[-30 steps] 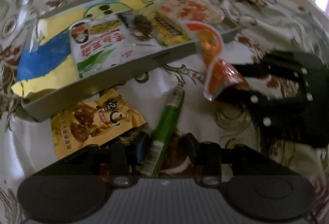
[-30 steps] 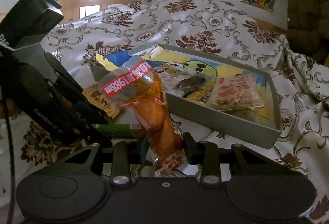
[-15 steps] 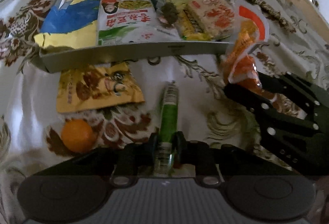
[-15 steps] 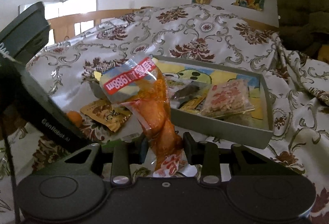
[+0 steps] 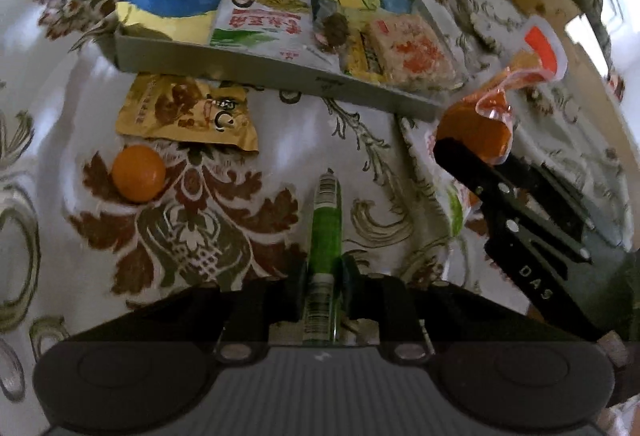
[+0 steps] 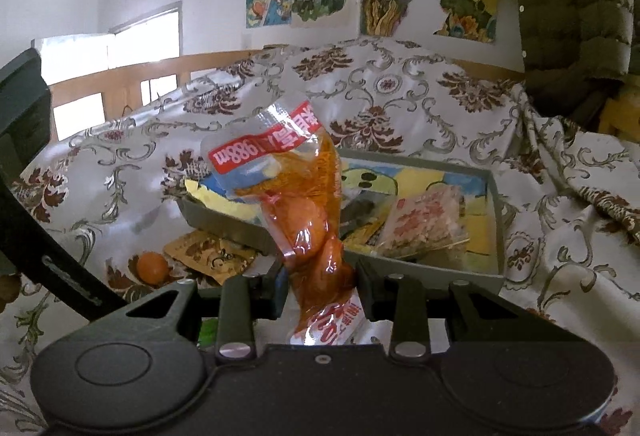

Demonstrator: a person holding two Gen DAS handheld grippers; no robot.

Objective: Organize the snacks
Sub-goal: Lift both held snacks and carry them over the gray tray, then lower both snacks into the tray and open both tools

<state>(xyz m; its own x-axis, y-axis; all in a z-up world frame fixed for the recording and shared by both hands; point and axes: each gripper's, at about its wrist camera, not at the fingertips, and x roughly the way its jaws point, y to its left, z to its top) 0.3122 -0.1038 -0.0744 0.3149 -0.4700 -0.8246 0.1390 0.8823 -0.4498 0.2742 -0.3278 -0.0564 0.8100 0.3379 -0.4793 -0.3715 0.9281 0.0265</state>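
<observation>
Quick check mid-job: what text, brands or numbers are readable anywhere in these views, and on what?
"DAS": right gripper, on its arm.
"1988m", mirrored, red band: orange packet; other characters unclear.
Red Chinese characters: white-green packet, too blurred.
Brown print: gold packet, too blurred.
Barcode, digits unreadable: green tube.

Matte black plastic throughout. Left hand-held gripper (image 5: 323, 272): ribbed grey housing nearest the lens, two round black domes at its sides, silver screw heads at the finger pivots. Right hand-held gripper (image 6: 320, 286): smooth black housing, same twin domes, triangular cut-out, silver rivets; seen from the left wrist, white "DAS" lettering along one finger.
</observation>
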